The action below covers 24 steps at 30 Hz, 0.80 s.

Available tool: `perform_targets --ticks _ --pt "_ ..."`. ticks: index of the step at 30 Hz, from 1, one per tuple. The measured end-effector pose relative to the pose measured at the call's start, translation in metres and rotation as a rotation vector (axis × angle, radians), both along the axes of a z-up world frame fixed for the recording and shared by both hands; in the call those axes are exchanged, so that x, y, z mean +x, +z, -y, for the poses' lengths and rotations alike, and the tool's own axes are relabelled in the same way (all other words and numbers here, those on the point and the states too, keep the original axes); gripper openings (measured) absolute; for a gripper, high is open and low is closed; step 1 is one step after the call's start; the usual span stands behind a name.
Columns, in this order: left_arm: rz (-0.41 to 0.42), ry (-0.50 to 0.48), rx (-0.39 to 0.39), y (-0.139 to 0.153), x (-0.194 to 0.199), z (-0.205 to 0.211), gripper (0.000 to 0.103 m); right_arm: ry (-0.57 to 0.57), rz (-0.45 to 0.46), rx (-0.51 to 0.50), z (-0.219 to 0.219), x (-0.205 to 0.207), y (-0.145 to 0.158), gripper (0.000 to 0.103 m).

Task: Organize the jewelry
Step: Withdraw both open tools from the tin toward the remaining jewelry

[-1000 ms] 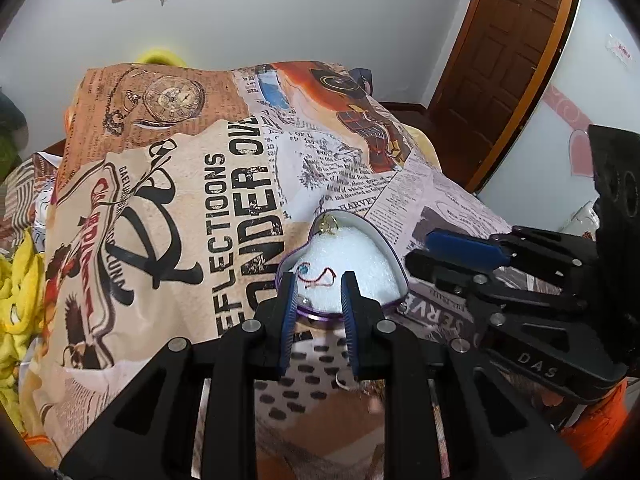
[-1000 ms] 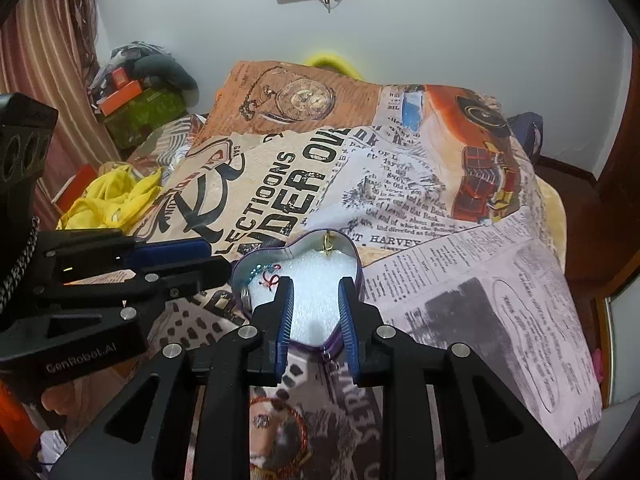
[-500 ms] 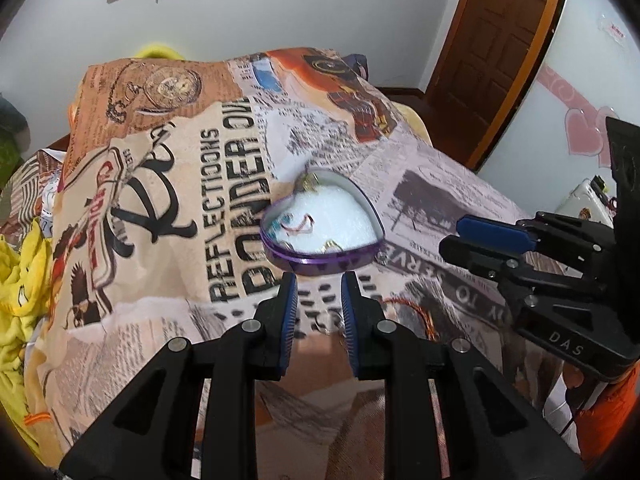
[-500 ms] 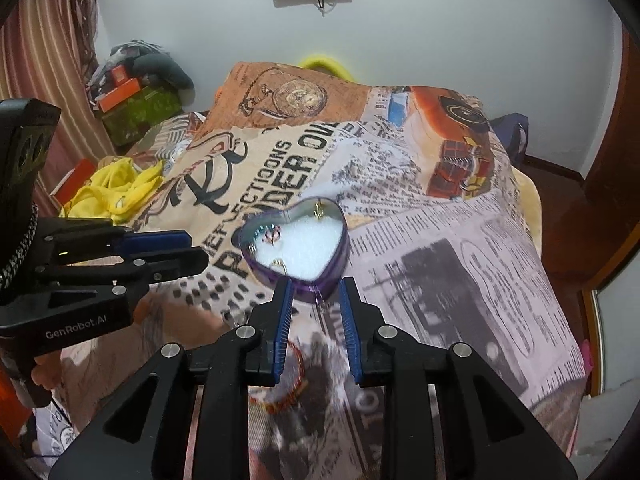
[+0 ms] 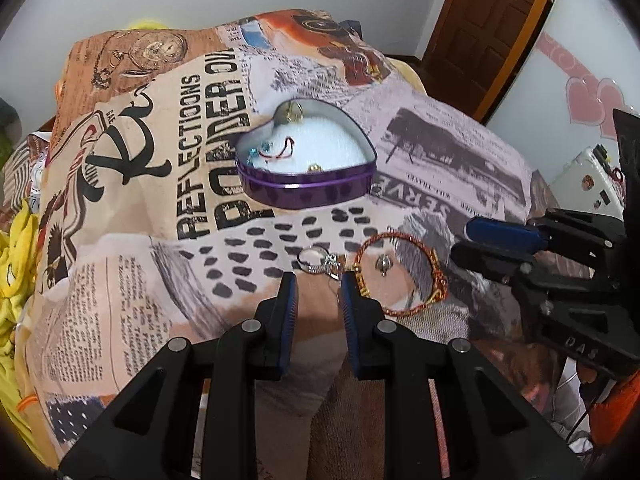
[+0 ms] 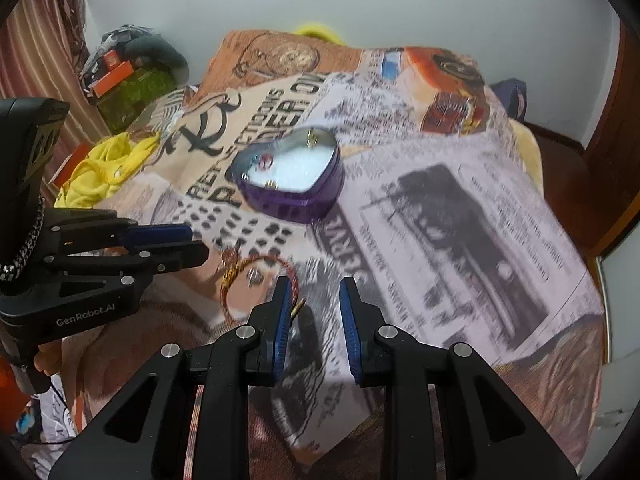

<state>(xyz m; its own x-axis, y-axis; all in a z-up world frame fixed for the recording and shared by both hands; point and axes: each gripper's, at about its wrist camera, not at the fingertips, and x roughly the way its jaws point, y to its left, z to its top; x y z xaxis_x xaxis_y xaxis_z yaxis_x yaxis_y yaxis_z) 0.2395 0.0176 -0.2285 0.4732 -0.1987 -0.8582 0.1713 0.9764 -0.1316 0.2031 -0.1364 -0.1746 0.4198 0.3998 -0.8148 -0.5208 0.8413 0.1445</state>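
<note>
A purple heart-shaped tin lies open on the printed bedspread, with white padding, a red cord and small gold pieces inside. Nearer to me lie a silver ring, a red-and-gold bangle and a small silver piece inside the bangle. My left gripper hovers just short of the ring, jaws slightly apart and empty. My right gripper hangs beside the bangle, jaws narrowly apart with nothing between them. The tin sits beyond both grippers.
The bedspread covers a bed that drops off at the right and near edges. Yellow cloth and boxes lie to the left. A brown door stands at the back right.
Both grippers drew back from over the tin toward the near side of the bed and sank. The ring and bangle came into view in front of the fingers. The jaw gaps stayed the same.
</note>
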Motion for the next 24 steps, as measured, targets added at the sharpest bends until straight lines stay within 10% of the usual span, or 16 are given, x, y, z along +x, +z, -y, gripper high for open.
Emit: perform_targets --ticks 9,24 --pt "-0.007 0.016 0.013 -0.004 0.006 -0.002 0.039 0.040 -0.001 -0.052 -0.008 -0.010 -0.016 0.027" --pt "-0.023 -0.012 0.012 -0.016 0.022 0.006 0.039 -0.066 0.051 -0.069 0.022 0.018 -0.006 0.027"
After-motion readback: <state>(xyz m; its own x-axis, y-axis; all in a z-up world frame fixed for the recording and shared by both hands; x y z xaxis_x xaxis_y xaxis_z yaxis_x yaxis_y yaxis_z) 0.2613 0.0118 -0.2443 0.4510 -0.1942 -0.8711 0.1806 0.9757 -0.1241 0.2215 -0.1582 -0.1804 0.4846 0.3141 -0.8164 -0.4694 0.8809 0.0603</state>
